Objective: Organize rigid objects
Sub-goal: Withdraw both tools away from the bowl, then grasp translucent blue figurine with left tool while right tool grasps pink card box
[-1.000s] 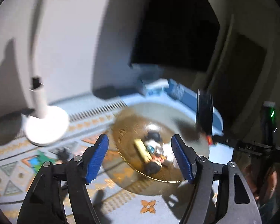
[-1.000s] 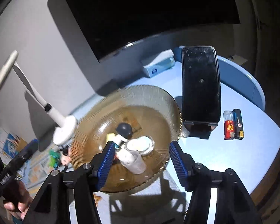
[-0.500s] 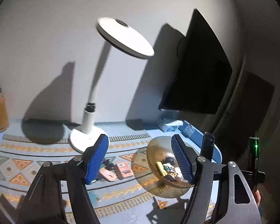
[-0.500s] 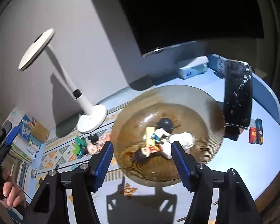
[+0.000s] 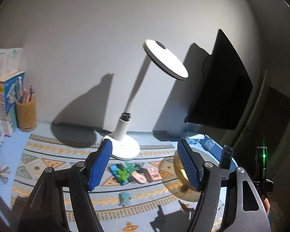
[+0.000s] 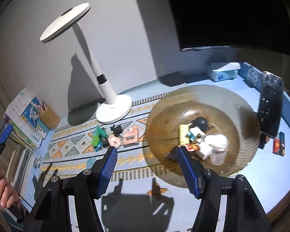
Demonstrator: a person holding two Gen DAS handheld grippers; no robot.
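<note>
An amber glass bowl point(image 6: 239, 114) on the patterned mat holds several small items: a yellow block point(image 6: 183, 134), a black helmet point(image 6: 201, 122), a toy figure and a clear jar point(image 6: 217, 150). It shows partly behind my finger in the left wrist view point(image 5: 178, 166). A cluster of small toys point(image 6: 114, 135) lies on the mat left of the bowl, also in the left wrist view point(image 5: 135, 173), with a teal figure point(image 5: 124, 198) nearer. My left gripper point(image 5: 145, 162) is open and empty, high above the mat. My right gripper point(image 6: 147, 168) is open and empty above the bowl's near edge.
A white desk lamp point(image 6: 114, 108) stands behind the toys. A phone on a stand point(image 6: 269, 110) and two lighters point(image 6: 279, 145) are right of the bowl. A monitor point(image 6: 232, 13), a tissue box point(image 6: 224, 71), a pencil cup point(image 5: 26, 114) and books point(image 5: 2, 104) line the back.
Both grippers have pulled back and up from the bowl, so more of the desk shows. The left view has swung left toward the lamp and books. Both stay open and empty.
</note>
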